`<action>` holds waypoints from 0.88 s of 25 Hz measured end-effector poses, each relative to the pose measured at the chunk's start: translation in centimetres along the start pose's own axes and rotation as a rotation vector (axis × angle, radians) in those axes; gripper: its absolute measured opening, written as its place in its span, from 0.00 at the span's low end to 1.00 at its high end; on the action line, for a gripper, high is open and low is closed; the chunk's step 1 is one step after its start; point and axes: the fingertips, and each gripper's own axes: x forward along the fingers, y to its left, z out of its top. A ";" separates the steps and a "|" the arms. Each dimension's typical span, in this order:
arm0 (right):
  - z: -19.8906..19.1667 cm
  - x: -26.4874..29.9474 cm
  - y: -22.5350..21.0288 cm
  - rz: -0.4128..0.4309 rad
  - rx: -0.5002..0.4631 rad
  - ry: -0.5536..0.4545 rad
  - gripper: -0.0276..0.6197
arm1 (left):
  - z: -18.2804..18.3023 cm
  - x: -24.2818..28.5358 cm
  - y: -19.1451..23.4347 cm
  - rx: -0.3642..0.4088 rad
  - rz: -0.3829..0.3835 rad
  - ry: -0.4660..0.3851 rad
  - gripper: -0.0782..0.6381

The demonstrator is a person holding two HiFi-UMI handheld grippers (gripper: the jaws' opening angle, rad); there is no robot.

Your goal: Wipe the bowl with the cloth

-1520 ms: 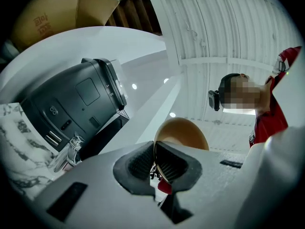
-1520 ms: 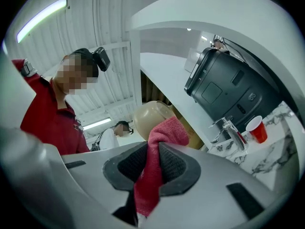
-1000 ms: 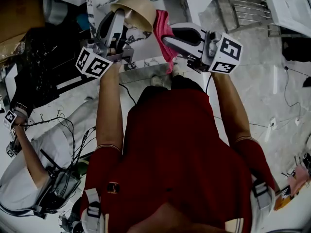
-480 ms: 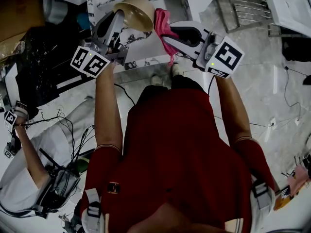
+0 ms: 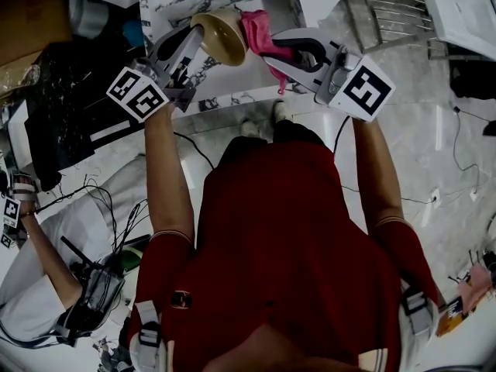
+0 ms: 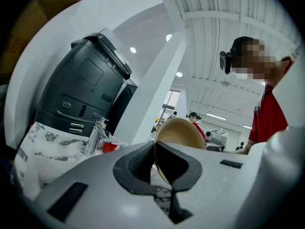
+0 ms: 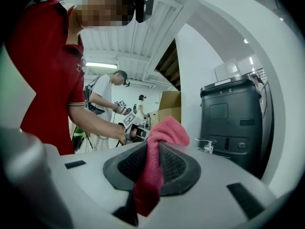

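Head view: overhead, steeply down past red shirt (image 5: pixel 294 231) to counter (image 5: pixel 232 80). Gripper views: low, level, jaws close in foreground; both share black machine (image 6: pixel 81 89) and that red shirt.

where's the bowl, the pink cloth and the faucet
bowl (image 5: pixel 223 39), head view, middle of its tan wall
pink cloth (image 7: pixel 164 133), right gripper view, its bunched top
faucet (image 6: pixel 95 138), left gripper view, its metal body

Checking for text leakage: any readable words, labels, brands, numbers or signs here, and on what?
No readable text.
Cubes on left gripper and right gripper: square marker patterns only, no letters.
Dark machine: front-panel marks too small to read.
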 end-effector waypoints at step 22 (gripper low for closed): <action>2.7 -1.0 1.5 0.340 0.069 0.023 0.15 | -3.0 0.6 -7.6 -0.007 -0.467 0.181 0.14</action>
